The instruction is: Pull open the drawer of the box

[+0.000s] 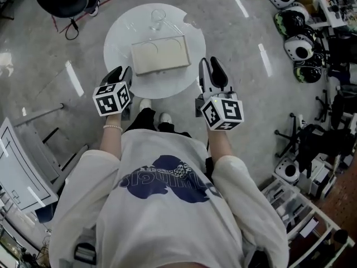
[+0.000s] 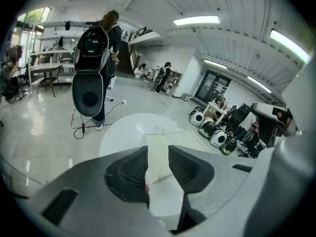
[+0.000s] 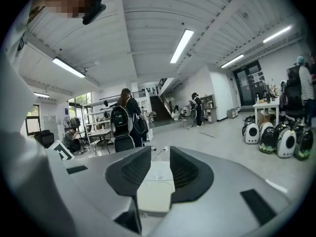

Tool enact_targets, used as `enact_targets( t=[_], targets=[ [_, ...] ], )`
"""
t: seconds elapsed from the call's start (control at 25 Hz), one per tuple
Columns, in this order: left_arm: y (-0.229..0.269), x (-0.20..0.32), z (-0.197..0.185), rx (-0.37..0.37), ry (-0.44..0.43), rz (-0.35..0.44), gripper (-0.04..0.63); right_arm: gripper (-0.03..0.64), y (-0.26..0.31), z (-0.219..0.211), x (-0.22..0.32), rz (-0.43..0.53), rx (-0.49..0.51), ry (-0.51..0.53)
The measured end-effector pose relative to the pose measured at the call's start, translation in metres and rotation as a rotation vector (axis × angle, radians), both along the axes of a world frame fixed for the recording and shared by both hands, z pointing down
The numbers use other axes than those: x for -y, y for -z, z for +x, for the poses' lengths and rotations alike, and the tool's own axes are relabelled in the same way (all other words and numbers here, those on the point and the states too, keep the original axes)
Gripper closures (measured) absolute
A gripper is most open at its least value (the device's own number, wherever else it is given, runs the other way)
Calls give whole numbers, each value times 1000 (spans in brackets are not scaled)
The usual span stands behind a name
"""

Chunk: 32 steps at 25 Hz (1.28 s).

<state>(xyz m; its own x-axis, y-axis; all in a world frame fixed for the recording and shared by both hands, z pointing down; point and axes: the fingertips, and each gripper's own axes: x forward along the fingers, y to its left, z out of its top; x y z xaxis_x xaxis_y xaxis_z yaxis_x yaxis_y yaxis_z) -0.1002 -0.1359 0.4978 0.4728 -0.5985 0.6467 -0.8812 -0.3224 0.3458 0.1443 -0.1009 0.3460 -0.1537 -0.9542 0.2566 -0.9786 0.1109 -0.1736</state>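
Before you stands 1 round white table (image 1: pixel 120 43) on the grey floor (image 1: pixel 50 54). On it lie 2 things: a cream box (image 1: pixel 160 56) near its middle and, just beyond that, a clear glassy object (image 1: pixel 157 20).

The cream box (image 1: pixel 160 57) looks matt; the white round table (image 1: pixel 120 46) is glossy (as is the polished floor (image 1: pixel 234 66)).

So the box (image 1: pixel 160 56) is a flat cream-coloured slab, rectangular, lying flat with its long side across the frame and turned just slightly off square. It sits in the upper middle of the head view, on the near half of a round white table (image 1: pixel 120 43). Can't make out its drawer from above.
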Motion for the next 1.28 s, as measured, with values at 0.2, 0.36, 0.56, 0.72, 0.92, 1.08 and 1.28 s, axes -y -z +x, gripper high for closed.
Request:
enact_targets(
  t=[0.2, 0.36, 0.56, 0.72, 0.92, 1.08, 1.28],
  targets=[
    [-41, 0, 16, 8, -49, -137, 477, 512, -15, 1, 0, -53, -13, -13],
    [-60, 1, 25, 15, -65, -196, 477, 506, -27, 4, 0, -88, -11, -28],
    [-77, 1, 28, 3, -42, -254, 477, 502, -41, 1, -4, -124, -12, -29],
    [-84, 3, 28, 22, -22, -274, 493, 500, -49, 1, -4, -141, -8, -27],
    [-90, 5, 30, 8, -13, -303, 526, 499, -60, -6, -1, -170, -4, -10],
    [-93, 5, 30, -13, -4, -327, 528, 485, -77, -15, -1, -227, -4, 13],
    [-96, 6, 29, -43, 32, -359, 528, 479, -128, -25, -9, -420, -5, 28]
  ],
)
